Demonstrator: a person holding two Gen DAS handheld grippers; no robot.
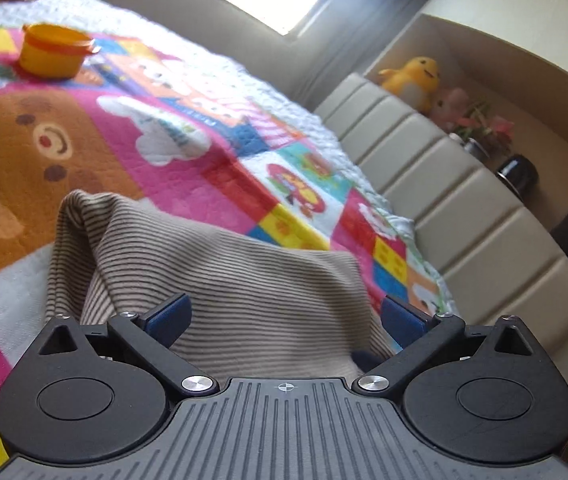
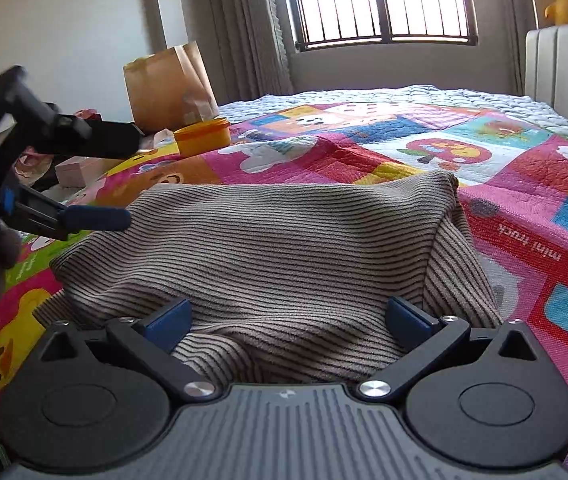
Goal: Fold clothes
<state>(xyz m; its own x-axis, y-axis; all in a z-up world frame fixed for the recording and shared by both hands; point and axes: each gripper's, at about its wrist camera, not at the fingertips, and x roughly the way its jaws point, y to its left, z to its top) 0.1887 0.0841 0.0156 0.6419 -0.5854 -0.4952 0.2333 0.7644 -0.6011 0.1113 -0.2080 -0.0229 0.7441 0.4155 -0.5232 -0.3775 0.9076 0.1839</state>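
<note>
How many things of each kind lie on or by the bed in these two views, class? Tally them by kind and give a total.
Striped garment: 1
Patchwork quilt: 1
Orange lidded tub: 1
Yellow duck plush: 1
Brown paper bag: 1
Grippers: 2, left gripper and right gripper, both open
Total: 7

This is a bedroom in a home. A bed (image 2: 524, 116) carries a cartoon-print quilt (image 2: 364, 148) before a padded headboard (image 1: 444, 184). Plush toys (image 1: 416, 76) sit beside a barred window (image 2: 384, 4).
</note>
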